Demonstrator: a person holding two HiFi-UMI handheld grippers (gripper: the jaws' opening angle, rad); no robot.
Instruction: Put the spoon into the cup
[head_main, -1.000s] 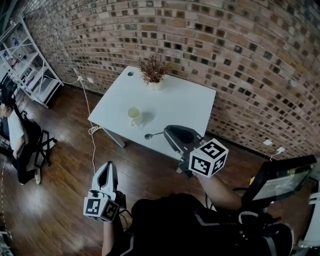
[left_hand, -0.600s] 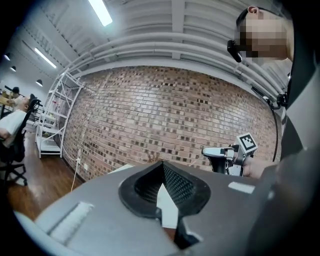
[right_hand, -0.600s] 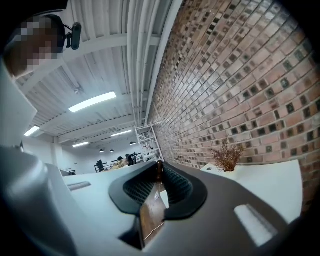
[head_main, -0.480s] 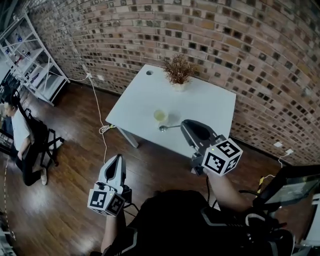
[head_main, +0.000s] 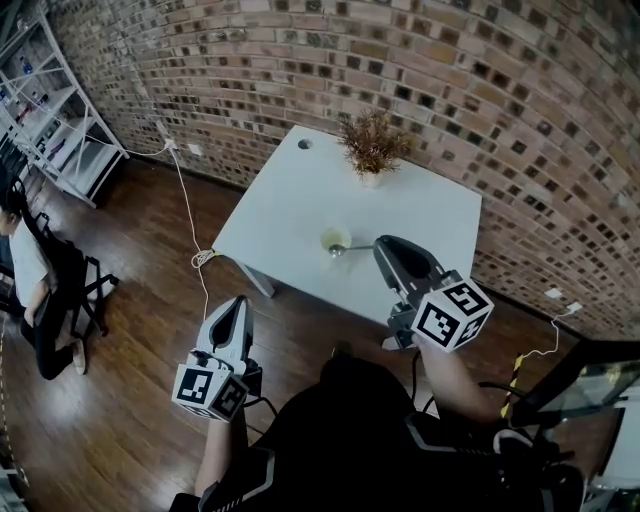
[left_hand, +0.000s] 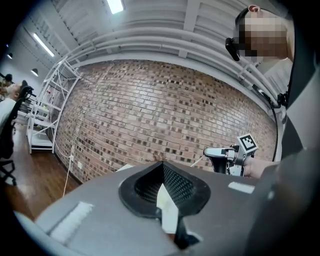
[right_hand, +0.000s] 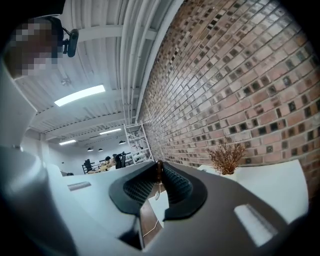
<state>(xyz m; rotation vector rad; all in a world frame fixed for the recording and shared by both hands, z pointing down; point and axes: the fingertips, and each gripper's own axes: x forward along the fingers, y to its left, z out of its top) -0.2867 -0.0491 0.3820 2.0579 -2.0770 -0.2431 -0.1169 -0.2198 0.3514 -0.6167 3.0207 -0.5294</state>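
A pale yellow cup (head_main: 333, 238) stands near the front edge of the white table (head_main: 430, 215). My right gripper (head_main: 382, 244) is shut on the handle of a metal spoon (head_main: 352, 248), held level and pointing left. The spoon's bowl hangs right at the cup's near rim. In the right gripper view the handle's dark end (right_hand: 159, 169) shows between the closed jaws of the right gripper (right_hand: 159, 165); the cup is hidden there. My left gripper (head_main: 237, 303) is low over the wooden floor, well short of the table, and looks shut and empty in the left gripper view (left_hand: 162, 164).
A dried plant in a small pot (head_main: 372, 145) stands at the table's back, also in the right gripper view (right_hand: 226, 157). A brick wall (head_main: 520, 110) runs behind. White shelving (head_main: 60, 130), a seated person (head_main: 30, 275) and a floor cable (head_main: 195, 255) are to the left.
Both grippers have moved forward toward the table. The spoon's bowl has come from left and in front of the cup to right at its rim.
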